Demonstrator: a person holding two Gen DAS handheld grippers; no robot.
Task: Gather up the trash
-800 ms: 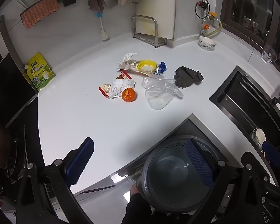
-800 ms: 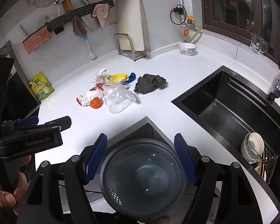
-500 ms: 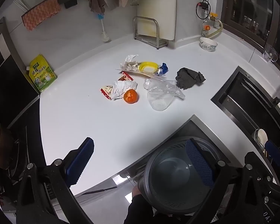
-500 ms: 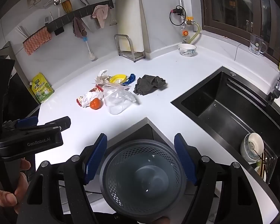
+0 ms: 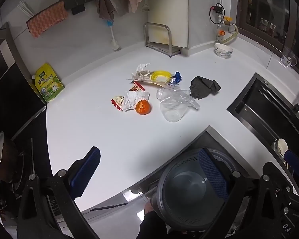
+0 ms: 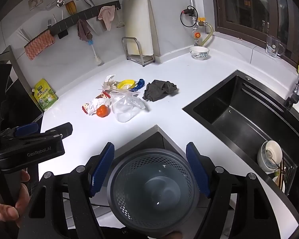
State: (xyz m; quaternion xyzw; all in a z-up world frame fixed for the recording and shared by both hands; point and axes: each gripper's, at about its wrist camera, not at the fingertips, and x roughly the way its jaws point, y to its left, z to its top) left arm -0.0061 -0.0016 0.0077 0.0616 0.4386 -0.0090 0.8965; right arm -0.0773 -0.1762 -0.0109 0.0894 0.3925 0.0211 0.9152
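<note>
The trash lies clustered mid-surface: an orange peel (image 5: 143, 107) touching a crumpled wrapper (image 5: 129, 100), a clear plastic bag (image 5: 174, 105) beside it, a yellow lid (image 5: 160, 76) behind. The white surface (image 5: 89, 127) carries them. Below its corner stands a grey mesh bin (image 6: 152, 187). The left tool (image 5: 149, 171) and right tool (image 6: 150, 167) both gape, released, grasping nothing.

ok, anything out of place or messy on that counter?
Yes. A heap of litter sits mid-counter: crumpled wrappers, an orange peel, a clear plastic bag, a yellow lid, and beside them a wadded dark rag. The waste bin below the counter edge looks empty. Nothing spilled or broken.
</note>
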